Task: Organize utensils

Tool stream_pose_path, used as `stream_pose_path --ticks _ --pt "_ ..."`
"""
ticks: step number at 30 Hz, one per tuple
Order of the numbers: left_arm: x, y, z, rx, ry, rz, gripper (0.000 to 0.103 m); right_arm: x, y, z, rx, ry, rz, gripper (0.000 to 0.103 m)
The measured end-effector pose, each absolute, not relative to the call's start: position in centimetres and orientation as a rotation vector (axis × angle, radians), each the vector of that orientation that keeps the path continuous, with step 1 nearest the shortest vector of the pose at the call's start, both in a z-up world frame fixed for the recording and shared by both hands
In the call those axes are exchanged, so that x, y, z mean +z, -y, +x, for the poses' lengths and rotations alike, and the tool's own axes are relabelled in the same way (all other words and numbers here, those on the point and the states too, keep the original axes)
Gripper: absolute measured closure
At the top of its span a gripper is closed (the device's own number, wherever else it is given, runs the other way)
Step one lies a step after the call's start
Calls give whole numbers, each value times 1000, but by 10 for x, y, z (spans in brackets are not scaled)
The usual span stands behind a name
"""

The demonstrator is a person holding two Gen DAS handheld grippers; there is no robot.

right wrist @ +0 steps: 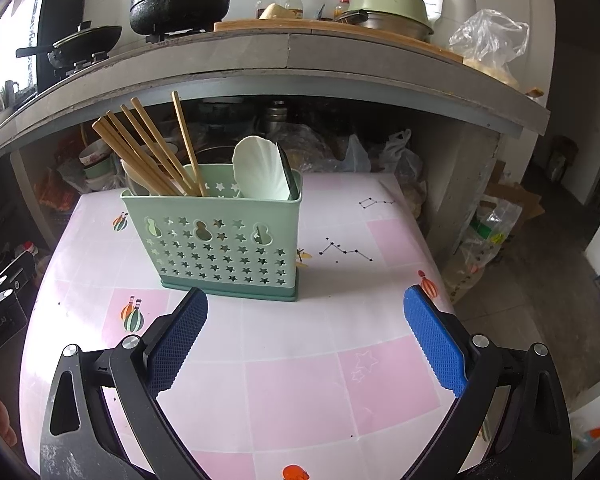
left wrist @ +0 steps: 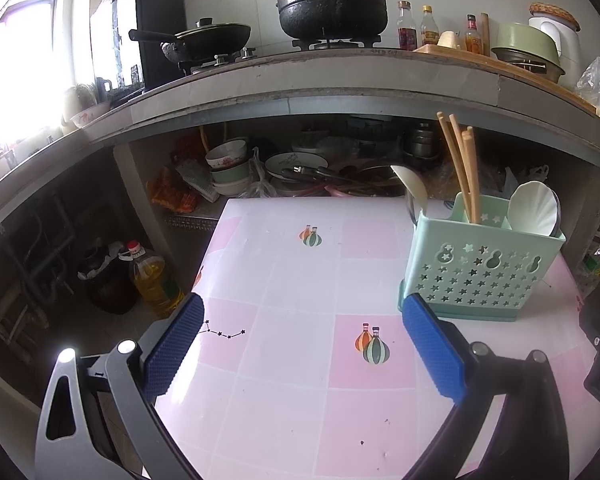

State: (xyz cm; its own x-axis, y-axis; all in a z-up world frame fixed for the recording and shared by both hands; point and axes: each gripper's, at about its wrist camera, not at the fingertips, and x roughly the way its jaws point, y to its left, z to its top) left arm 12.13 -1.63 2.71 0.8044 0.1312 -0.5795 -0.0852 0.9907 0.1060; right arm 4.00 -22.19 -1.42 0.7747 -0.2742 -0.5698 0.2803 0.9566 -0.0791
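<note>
A mint-green utensil holder (left wrist: 480, 268) with star cut-outs stands on the pink-and-white table (left wrist: 284, 288). It holds several wooden chopsticks (left wrist: 462, 168) and white ceramic spoons (left wrist: 532, 208). In the right wrist view the holder (right wrist: 228, 240) stands just ahead of the fingers, with the chopsticks (right wrist: 148, 148) leaning left and a spoon (right wrist: 260, 170) at its right end. My left gripper (left wrist: 304, 308) is open and empty, above the table, left of the holder. My right gripper (right wrist: 306, 300) is open and empty, just in front of the holder.
A concrete counter (left wrist: 300, 76) overhangs the table's far edge, carrying pots, a wok and bottles. Bowls and plates (left wrist: 292, 168) crowd the shelf beneath it. An oil bottle (left wrist: 152, 276) stands on the floor to the left. Plastic bags (right wrist: 480, 236) lie right of the table.
</note>
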Motion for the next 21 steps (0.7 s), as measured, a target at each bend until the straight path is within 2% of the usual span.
stream_pose_path --ticks 21 --pt "27 14 121 115 -631 74 6 -14 220 39 -299 -616 13 8"
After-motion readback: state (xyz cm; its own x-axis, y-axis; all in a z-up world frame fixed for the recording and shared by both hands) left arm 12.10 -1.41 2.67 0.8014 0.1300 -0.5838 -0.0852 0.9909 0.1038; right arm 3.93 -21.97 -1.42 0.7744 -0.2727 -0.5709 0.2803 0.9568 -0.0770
